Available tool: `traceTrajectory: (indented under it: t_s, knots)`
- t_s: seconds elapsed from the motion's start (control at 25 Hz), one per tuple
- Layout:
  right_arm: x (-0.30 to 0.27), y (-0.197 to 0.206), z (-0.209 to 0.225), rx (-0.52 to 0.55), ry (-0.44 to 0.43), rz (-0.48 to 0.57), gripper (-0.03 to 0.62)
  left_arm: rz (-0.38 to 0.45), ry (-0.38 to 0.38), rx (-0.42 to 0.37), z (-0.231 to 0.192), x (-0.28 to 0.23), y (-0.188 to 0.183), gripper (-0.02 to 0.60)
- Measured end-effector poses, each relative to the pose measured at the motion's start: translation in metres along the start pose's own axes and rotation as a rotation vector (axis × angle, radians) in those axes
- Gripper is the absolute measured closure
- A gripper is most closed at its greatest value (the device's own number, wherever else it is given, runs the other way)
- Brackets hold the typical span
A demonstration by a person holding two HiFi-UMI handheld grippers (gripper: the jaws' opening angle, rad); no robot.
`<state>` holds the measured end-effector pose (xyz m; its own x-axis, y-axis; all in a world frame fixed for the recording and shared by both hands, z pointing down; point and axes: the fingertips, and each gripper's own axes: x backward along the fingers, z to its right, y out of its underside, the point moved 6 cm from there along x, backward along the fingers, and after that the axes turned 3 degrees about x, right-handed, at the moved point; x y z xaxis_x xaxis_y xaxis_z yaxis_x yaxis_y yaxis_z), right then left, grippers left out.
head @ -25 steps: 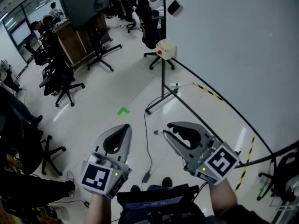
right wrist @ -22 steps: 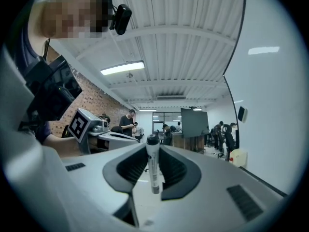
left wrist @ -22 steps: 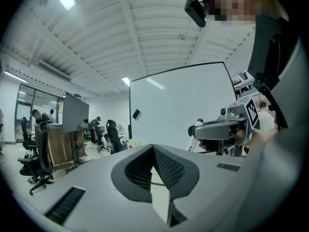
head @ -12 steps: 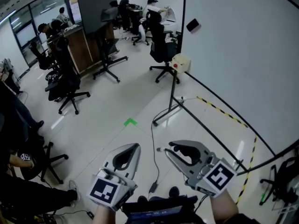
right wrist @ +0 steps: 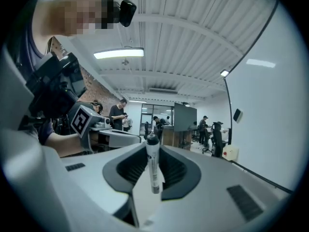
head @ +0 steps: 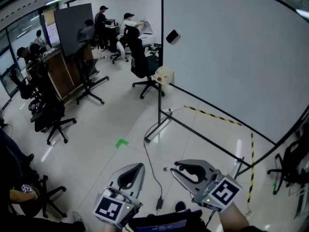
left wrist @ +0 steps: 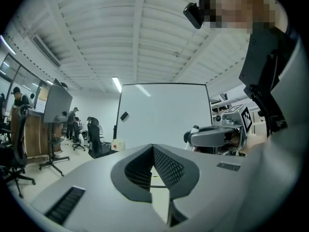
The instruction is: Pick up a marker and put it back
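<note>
While both grippers are being held side by side low over the glossy floor (head: 96,124), the marker (right wrist: 153,166) is being clamped by the right gripper (right wrist: 153,149). Its fingers (right wrist: 178,170) are being kept partly apart, pressed on the white barrel from both sides. In the right gripper view the marker is being shown upright between them, its darker cap reaching just past the fingertips. The left gripper (left wrist: 153,147) is being carried just to the left, with its fingers (left wrist: 166,166) brought together and nothing being held between them. A large whiteboard (head: 231,57) on a stand is being faced at the far right, and a green tape mark (head: 122,142) is lying on the floor beyond the grippers.
</note>
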<state>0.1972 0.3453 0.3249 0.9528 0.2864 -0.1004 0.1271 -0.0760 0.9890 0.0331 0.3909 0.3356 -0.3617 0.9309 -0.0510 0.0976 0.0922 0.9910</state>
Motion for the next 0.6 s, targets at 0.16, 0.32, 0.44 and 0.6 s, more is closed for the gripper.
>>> traceTrajectory:
  t_s: [0.16, 0.32, 0.44, 0.6]
  knots:
    - [0.022, 0.004, 0.026, -0.006, 0.036, 0.005, 0.496, -0.005, 0.025, -0.024, 0.015, -0.033, -0.005, 0.583]
    - [0.040, 0.006, 0.056, -0.006, 0.040, 0.011, 0.496, -0.015, 0.032, -0.051, 0.032, -0.064, -0.010, 0.583]
    - [0.046, 0.005, 0.077, 0.000, 0.034, 0.029, 0.496, -0.023, 0.024, -0.070, 0.039, -0.082, -0.014, 0.583]
    - [0.052, 0.007, 0.104, -0.002, 0.016, 0.053, 0.496, -0.048, 0.000, -0.094, 0.045, -0.108, -0.017, 0.583]
